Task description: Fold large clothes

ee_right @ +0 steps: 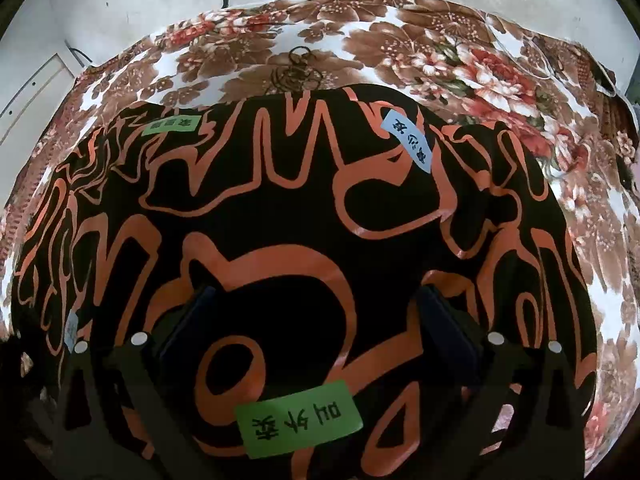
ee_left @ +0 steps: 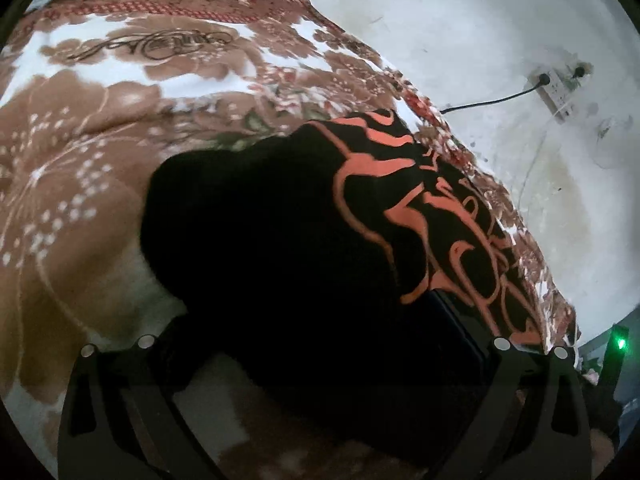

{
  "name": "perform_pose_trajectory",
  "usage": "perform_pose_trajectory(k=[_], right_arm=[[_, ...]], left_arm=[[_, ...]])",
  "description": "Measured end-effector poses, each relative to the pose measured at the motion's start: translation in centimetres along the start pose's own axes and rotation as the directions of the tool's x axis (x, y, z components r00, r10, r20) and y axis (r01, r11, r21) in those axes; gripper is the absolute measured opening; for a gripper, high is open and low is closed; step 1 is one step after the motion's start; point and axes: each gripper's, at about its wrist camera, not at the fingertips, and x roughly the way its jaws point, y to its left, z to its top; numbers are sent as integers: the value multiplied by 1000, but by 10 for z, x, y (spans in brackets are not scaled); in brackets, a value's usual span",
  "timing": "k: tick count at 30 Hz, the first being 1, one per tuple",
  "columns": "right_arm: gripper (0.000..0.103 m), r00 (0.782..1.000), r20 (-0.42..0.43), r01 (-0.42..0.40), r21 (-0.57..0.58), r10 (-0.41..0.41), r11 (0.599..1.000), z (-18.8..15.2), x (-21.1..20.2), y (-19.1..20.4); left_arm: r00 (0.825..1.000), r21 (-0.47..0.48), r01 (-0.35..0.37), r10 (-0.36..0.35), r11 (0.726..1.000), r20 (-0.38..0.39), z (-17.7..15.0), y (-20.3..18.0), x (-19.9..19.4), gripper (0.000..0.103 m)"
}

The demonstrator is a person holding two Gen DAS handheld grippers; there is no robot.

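A black garment with orange swirling print [ee_left: 400, 184] lies bunched on a floral blanket [ee_left: 120, 120], close to the bed's right edge. My left gripper [ee_left: 316, 320] stands open low over its plain black part. The cloth's darkness swallows the left finger, and only the right finger [ee_left: 460, 320] shows. In the right wrist view the same garment [ee_right: 304, 200] spreads wide over the blanket [ee_right: 460, 52], with green labels [ee_right: 300, 424] and a blue one [ee_right: 408, 140] on it. My right gripper [ee_right: 320, 312] hovers open just above the print, holding nothing.
Beyond the bed's edge is a pale, stained floor [ee_left: 480, 20] with a power strip [ee_left: 556, 88] and black cables plugged in. A green light [ee_left: 621, 344] glows at the lower right. A white panel [ee_right: 36, 80] lies on the floor to the far left.
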Motion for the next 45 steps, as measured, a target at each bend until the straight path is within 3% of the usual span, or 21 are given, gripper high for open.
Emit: perform_pose_trajectory(k=[3,10,11,13,16,18,22,26,34,39,43,45], right_arm=[[98,1000,-4,1,1,-1,1000,1,0,0],[98,1000,2,22,-18,-22,1000,-4,4,3],[98,1000,-1,27,-18,-27,999,-4,5,4],[98,999,-7,36,-10,-36,999,-3,3,4],[98,999,8,46,28,-46,999,0,-15,8],[98,999,39,23,56,-25,998,-1,-33,16],[98,998,45,49,59,-52,997,-8,-47,34],[98,988,-2,153,24,-153,988,-21,-26,43],[98,967,-46,252,1,-251,968,-31,0,52],[98,973,-59,223,17,-221,975,-33,9,46],[98,977,-84,199,29,-196,980,-32,7,44],[98,983,-125,142,27,-137,989,-26,6,36]], left_arm=[[1000,35,-17,17,999,18,5,-11,12,98],[996,-32,75,-74,997,41,31,-28,35,95],[996,-28,75,-74,997,45,30,-29,34,91],[998,-33,61,-61,998,16,29,-27,35,58],[995,-80,89,-92,993,-36,27,-15,38,46],[991,-59,129,-131,990,-28,24,-15,37,37],[989,1,138,-137,990,-50,24,-17,44,30],[993,72,110,-107,991,-54,32,-31,34,25],[989,72,140,-136,988,-54,60,-67,0,20],[982,243,188,-181,952,-52,66,-143,-24,18],[979,438,199,-197,877,-51,46,-209,-46,17],[977,510,203,-206,836,-52,34,-240,-57,17]])
